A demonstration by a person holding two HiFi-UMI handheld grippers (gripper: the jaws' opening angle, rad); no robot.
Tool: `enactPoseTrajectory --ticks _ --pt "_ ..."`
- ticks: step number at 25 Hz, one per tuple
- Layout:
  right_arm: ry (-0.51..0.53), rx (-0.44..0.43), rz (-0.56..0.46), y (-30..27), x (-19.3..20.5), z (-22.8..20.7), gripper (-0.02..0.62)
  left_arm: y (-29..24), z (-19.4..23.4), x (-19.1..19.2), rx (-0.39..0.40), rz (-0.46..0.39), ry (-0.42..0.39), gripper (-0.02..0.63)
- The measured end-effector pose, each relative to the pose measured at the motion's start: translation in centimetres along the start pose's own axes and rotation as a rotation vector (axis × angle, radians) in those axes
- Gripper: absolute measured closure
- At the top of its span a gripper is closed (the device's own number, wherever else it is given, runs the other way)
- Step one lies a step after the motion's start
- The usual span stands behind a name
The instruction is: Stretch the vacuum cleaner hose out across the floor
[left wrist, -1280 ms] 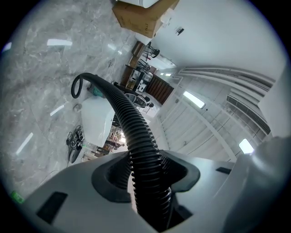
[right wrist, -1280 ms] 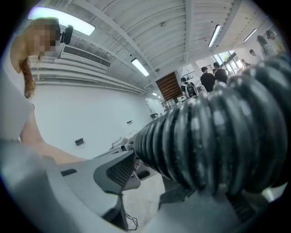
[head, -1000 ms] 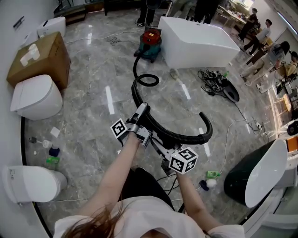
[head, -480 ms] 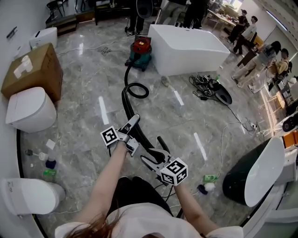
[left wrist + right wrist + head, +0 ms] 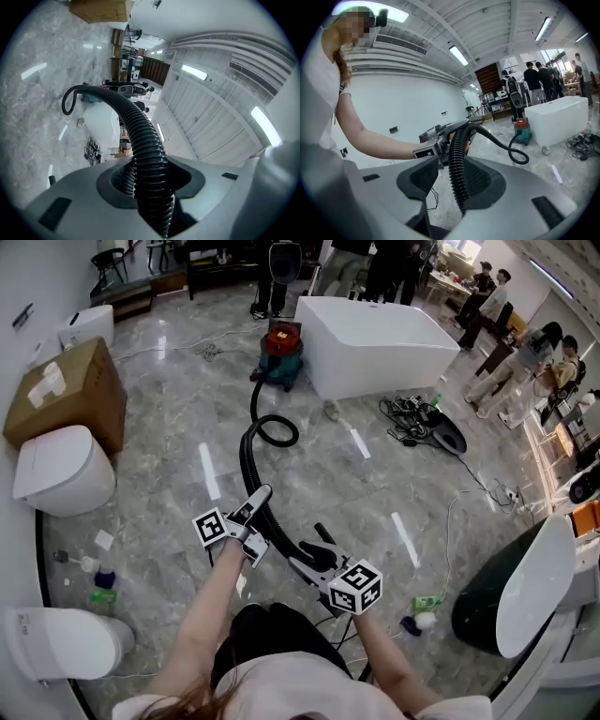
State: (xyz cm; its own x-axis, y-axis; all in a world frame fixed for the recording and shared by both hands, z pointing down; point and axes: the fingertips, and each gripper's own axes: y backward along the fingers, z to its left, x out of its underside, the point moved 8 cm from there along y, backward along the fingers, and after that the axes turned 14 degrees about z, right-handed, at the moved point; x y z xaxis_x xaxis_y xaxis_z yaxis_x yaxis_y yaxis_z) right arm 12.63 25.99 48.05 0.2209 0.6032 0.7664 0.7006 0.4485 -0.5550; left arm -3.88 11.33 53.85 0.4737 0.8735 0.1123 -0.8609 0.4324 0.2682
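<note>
The left gripper (image 5: 259, 495) has its jaws closed part way on the black ribbed hose (image 5: 246, 460), which runs right between the pads. The right gripper (image 5: 315, 555), just beside it and nearer the person's body, grips the same hose a bit further along, also with its jaws part way closed. Each gripper has a cube with black and white squares on it (patterns, not words). From the left gripper the hose drops to the grey marble floor (image 5: 169, 427), bends round, makes one small loop (image 5: 277, 432), and ends at the red and teal vacuum cleaner (image 5: 281, 351), which stands just beside a big white bathtub (image 5: 375, 334). A brown cardboard box (image 5: 61, 395) by the wall has a white label, too small to read. A white toilet (image 5: 56, 470) sits near the box and another toilet (image 5: 61, 643) sits closer to the person. A pile of black cables (image 5: 412, 413) lies on the floor past the tub. The head view shows the whole floor from above. The left gripper view is tipped up, so it shows the long ceiling lights (image 5: 194, 71), which the head view does not. The right gripper view shows the person's bare arm (image 5: 379, 140) reaching to the left gripper, and people (image 5: 536, 77) standing far back near the tub.
</note>
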Motion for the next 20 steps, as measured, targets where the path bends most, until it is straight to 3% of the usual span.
enactPoseTrajectory --ticks 10,20 --pt "-0.043 -0.014 -0.011 0.2 -0.5 -1.2 0.417 -0.2 -2.6 -0.2 -0.179 0.265 -0.244 0.434" --pt "-0.153 -0.046 -0.051 -0.5 -1.2 -2.3 0.417 -0.5 -3.7 0.7 -0.310 0.526 -0.472 0.435"
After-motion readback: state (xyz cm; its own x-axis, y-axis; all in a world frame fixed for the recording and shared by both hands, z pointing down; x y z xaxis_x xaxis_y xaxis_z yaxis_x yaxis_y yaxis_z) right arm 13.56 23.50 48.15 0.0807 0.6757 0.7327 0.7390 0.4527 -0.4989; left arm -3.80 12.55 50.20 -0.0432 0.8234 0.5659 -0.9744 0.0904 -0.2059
